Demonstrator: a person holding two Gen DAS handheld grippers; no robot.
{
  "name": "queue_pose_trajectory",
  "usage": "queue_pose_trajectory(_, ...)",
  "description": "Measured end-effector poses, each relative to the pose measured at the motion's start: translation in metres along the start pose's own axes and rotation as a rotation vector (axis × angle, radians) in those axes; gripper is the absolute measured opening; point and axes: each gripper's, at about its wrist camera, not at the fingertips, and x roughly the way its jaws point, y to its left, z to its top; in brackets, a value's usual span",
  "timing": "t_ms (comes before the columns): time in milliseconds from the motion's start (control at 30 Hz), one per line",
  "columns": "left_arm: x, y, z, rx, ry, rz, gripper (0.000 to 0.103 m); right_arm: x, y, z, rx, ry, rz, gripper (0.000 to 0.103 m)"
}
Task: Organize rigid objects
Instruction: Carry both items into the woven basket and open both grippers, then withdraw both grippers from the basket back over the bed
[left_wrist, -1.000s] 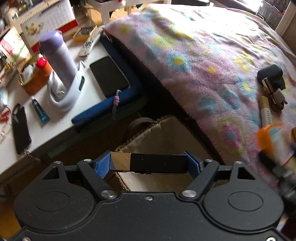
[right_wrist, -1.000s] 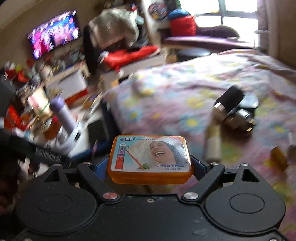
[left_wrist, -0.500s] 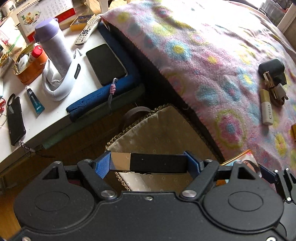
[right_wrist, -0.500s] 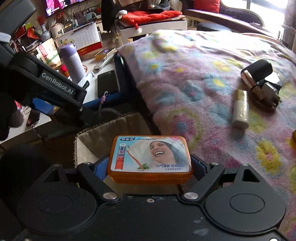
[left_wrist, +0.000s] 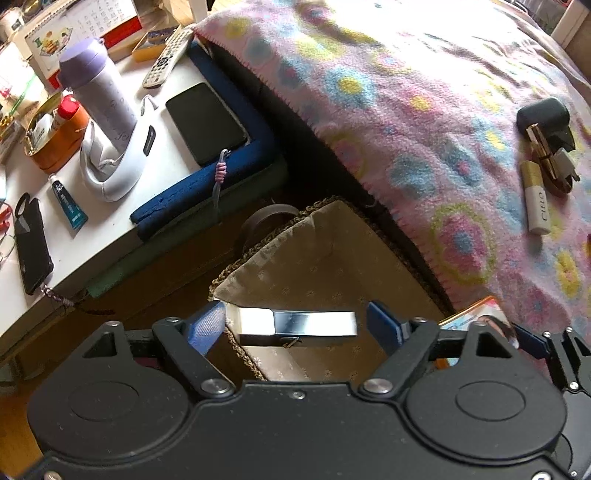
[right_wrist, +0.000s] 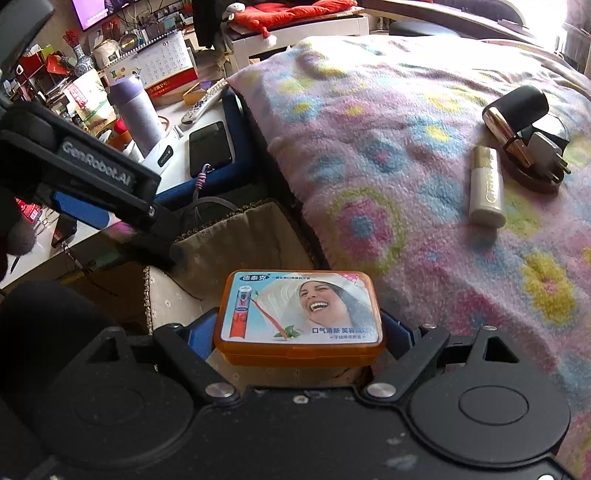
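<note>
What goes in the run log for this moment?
left hand-held gripper: opening, releasing metal bar over basket | right hand-held gripper: holding orange box

both wrist views look steeply down from close above the beige fabric-lined woven basket (left_wrist: 332, 254) (right_wrist: 236, 240); both share the pink floral fleece blanket (left_wrist: 424, 110) (right_wrist: 388, 147) and cluttered white side table (left_wrist: 110, 221) (right_wrist: 177, 173).

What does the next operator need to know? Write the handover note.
Left gripper: jaws opening, letting go of the metal bar over the basket; the pads no longer press it.
Right gripper: shut on the orange box, poised above the basket.
On the blanket: white tube, black cylinder, plug.
Done: two items brought to the basket.
Left: drop the box, then fetch the three.
</note>
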Motion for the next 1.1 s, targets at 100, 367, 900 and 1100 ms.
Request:
queue_pose_trajectory(100, -0.0006, -0.0007, 0.0005, 0.003, -0.003, 0.004, 0.087, 0.0044, 0.0006, 0.001, 0.001, 0.01, -0.004, 0.091)
queue_pose_trajectory(367, 0.003, 0.0003, 0.0016, -0.005, 0.021, -0.004, 0.087, 0.0069, -0.0015, 0.0005, 0.0, 0.02, -0.014, 0.093)
queue_pose_trajectory(900, 0.0088, -0.0013, -0.0005, 0.001, 0.05, 0.011, 0.087, 0.0089, -0.007, 0.0004, 0.022, 0.033, -0.024, 0.093)
queue_pose_trajectory(1100, 0.0092, -0.0018, -0.0006, 0.003, 0.053, 0.015, 0.087, 0.0092, -0.0081, 0.0005, 0.024, 0.032, -0.023, 0.093)
